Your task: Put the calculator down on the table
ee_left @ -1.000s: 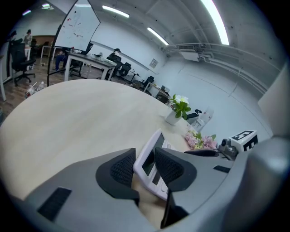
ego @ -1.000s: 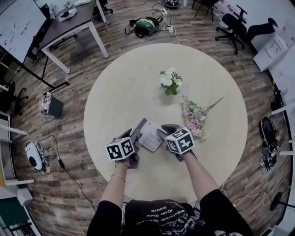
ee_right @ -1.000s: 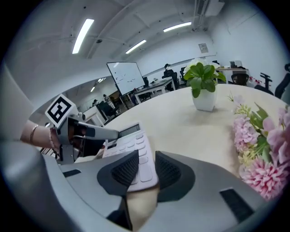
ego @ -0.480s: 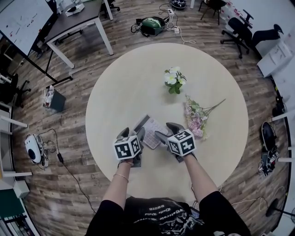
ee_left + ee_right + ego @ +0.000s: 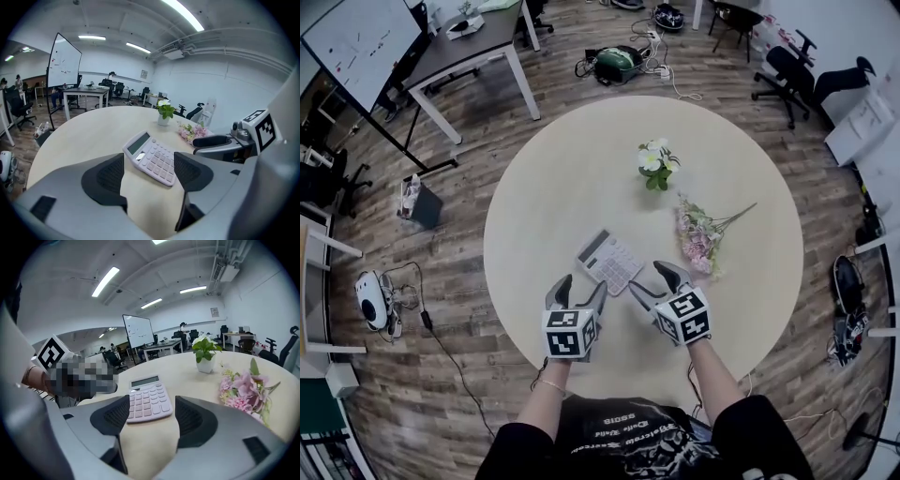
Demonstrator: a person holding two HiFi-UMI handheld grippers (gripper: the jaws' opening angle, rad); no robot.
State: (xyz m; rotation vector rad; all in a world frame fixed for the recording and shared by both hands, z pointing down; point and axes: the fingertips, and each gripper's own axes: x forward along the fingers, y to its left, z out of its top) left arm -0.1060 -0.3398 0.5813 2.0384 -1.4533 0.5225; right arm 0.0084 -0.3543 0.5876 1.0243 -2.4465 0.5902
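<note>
The pale calculator (image 5: 608, 262) lies flat on the round beige table (image 5: 544, 187), display end toward the far left. Nothing touches it. My left gripper (image 5: 579, 292) hovers open just short of its near-left corner, nothing between the jaws. My right gripper (image 5: 652, 281) sits near its right corner, jaws still opening and empty. In the left gripper view the calculator (image 5: 151, 157) rests beyond the spread jaws of the left gripper (image 5: 147, 173). The right gripper view has the calculator (image 5: 146, 399) lying ahead of the right gripper (image 5: 151, 413).
A small potted white flower (image 5: 652, 164) stands at the table's far side. A pink bouquet (image 5: 698, 239) lies to the right of the calculator, close to the right gripper. Around the table are a desk (image 5: 469, 42), a whiteboard (image 5: 356, 47), office chairs (image 5: 787, 66) and floor cables.
Both grippers have let go of the calculator, opened wide and drawn back toward me. The calculator, tilted up between them before, now lies flat on the table.
</note>
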